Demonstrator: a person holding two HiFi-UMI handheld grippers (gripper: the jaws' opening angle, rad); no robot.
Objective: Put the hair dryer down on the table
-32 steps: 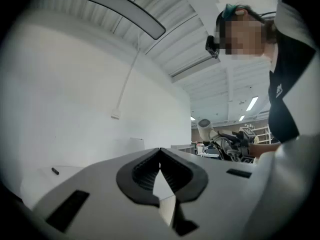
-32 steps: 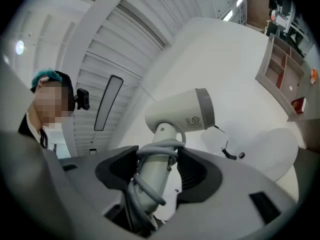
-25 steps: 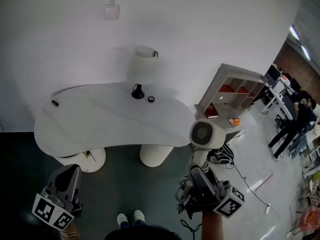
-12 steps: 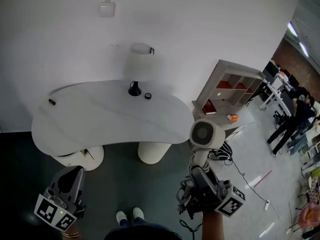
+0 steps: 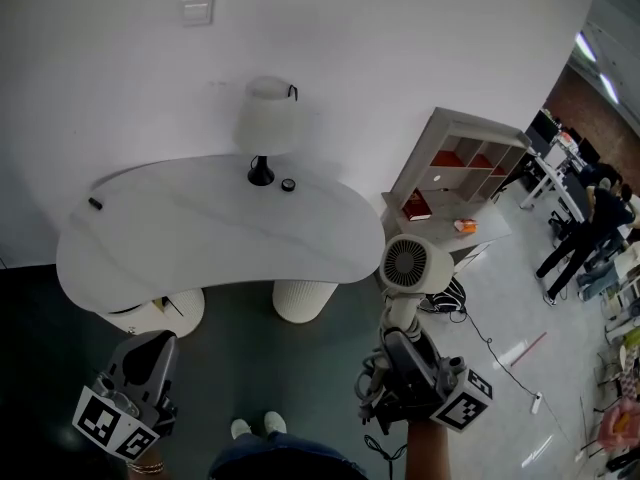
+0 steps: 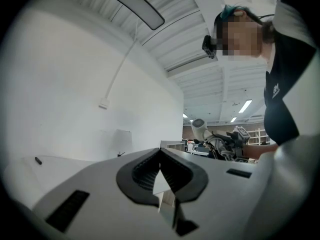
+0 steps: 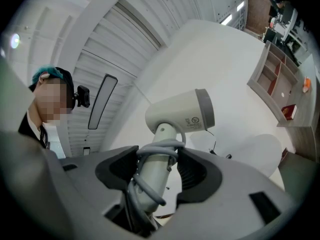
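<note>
My right gripper [image 5: 397,340] is shut on the handle of a white hair dryer [image 5: 410,266], whose round vented back faces up in the head view. The dryer [image 7: 181,116] stands upright in the right gripper view, its grey cord coiled round the handle between the jaws of the right gripper [image 7: 159,170]. It hangs in the air just right of the white kidney-shaped table [image 5: 180,243], off its right end. My left gripper [image 5: 152,353] is low at the left, below the table's front edge, shut with nothing between its jaws [image 6: 161,171].
A white-shaded lamp [image 5: 266,128] and a small dark round thing [image 5: 288,184] stand at the table's back. A small dark item [image 5: 95,204] lies at its left end. A white cubby shelf [image 5: 455,173] stands right of the table. People [image 5: 592,223] stand far right.
The head view has shifted slightly, so the table and lamp sit a little higher and further left. The hair dryer stays in the right gripper, at about the same spot. The left gripper edged right.
</note>
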